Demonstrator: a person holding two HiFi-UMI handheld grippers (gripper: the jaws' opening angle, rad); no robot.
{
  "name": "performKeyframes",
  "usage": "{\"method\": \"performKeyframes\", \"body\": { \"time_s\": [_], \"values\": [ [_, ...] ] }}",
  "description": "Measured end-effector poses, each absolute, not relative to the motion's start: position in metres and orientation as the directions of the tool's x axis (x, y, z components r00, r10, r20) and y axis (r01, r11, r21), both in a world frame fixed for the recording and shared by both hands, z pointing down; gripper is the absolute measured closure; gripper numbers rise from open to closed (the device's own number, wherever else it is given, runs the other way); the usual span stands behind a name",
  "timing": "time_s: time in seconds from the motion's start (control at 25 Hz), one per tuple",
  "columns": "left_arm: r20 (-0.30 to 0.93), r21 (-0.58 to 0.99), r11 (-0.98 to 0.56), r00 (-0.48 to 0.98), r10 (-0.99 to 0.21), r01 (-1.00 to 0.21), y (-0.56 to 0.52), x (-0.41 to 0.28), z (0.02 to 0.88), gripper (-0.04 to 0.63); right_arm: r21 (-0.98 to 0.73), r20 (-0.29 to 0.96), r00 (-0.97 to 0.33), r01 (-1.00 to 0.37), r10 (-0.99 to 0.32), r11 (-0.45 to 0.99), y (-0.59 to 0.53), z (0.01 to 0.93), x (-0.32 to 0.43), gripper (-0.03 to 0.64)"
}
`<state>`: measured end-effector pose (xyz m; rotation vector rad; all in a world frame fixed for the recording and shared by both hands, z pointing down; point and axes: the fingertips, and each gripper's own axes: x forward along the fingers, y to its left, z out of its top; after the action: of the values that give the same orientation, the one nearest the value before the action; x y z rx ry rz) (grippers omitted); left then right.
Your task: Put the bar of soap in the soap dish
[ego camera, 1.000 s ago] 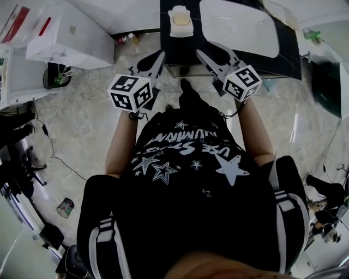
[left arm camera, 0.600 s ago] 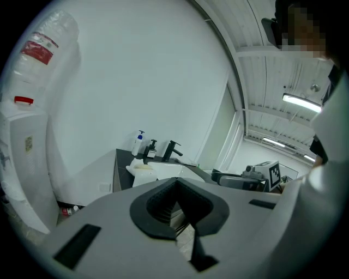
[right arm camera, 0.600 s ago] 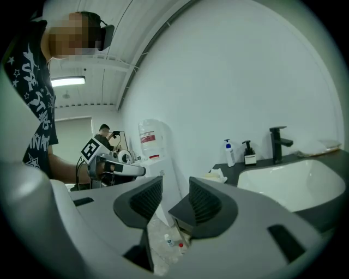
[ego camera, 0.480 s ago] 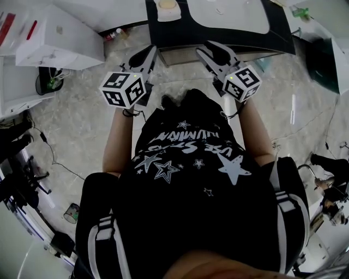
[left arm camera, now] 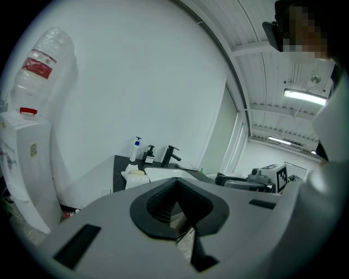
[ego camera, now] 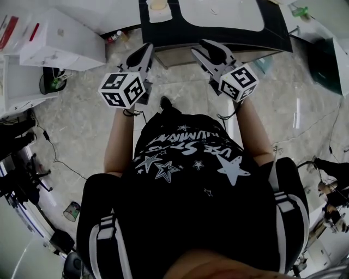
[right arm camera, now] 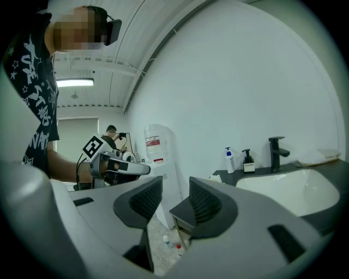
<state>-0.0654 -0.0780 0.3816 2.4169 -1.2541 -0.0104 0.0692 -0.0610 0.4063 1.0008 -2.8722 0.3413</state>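
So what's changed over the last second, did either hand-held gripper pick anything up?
Nothing was picked up or let go. The counter and soap dish slid toward the head view's top edge. The left hand-held gripper stayed shut and empty, the right hand-held gripper open and empty, both raised in front of the person.

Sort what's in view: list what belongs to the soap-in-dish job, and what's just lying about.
For the job:
- bar of soap, already lying in the soap dish
- left gripper, shut and empty
- right gripper, open and empty

Just about:
- pump bottle
- dark dispenser
- faucet
- sink
- water dispenser
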Motion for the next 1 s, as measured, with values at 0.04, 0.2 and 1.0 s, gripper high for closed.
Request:
{"method": "performKeyframes", "body": {
  "time_s": [0.04, 0.2, 1.0],
  "values": [
    [0.177, 0.364, -0.502, 0.587, -0.79, -0.785, -0.075, -0.06, 0.38, 0.584, -0.179, 0.142, -0.787, -0.617, -0.601, 0.766, -0.058, 0.405, 0.074, 0.457],
    [0.184, 0.362, -0.492, 0.578, -0.795, -0.792, -0.06, -0.045, 0.382, 0.584, -0.165, 0.111, -0.786, -0.619, -0.609, 0.768, -0.048, 0.397, 0.087, 0.457],
    [0.186, 0.356, -0.451, 0.535, -0.824, -0.819, 0.092, 0.038, 0.385, 0.584, -0.146, 0.057, -0.806, -0.591, -0.59, 0.793, 0.087, 0.388, 0.162, 0.603]
  ]
}}
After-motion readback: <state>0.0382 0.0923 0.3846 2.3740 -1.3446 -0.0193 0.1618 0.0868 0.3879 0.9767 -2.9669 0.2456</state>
